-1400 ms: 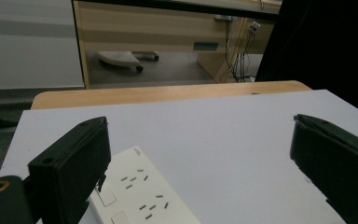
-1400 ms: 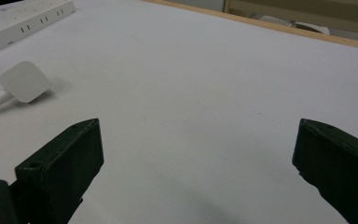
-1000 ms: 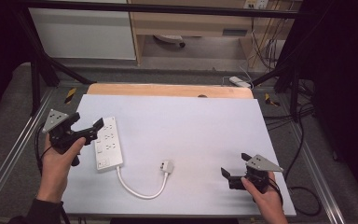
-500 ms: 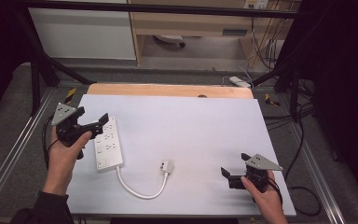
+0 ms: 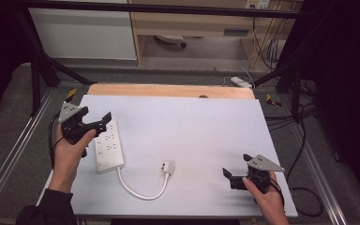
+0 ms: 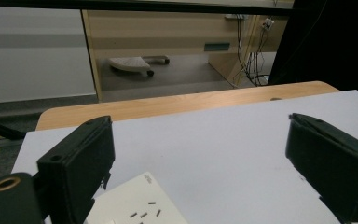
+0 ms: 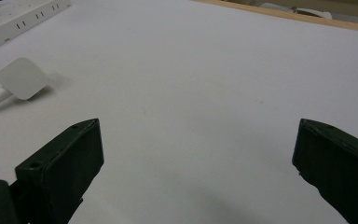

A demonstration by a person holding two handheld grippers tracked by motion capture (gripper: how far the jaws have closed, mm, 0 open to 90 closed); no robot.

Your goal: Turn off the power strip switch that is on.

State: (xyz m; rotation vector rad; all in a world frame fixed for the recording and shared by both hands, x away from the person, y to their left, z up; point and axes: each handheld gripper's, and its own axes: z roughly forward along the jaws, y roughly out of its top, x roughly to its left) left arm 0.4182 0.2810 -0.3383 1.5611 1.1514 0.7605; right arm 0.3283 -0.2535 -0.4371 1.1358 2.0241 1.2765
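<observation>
The white table (image 5: 192,136) carries a power strip (image 5: 108,145) at its left side, with the cord (image 5: 138,190) curling to the plug (image 5: 167,167) near the middle. Your left gripper (image 5: 98,123) hovers over the strip's far end, jaws spread wide and empty. Your right gripper (image 5: 228,176) sits low at the near right, also wide open, holding nothing. Come down off-centre and one jaw could land on the strip and shove it sideways; the trailing cord might drag the plug.
</observation>
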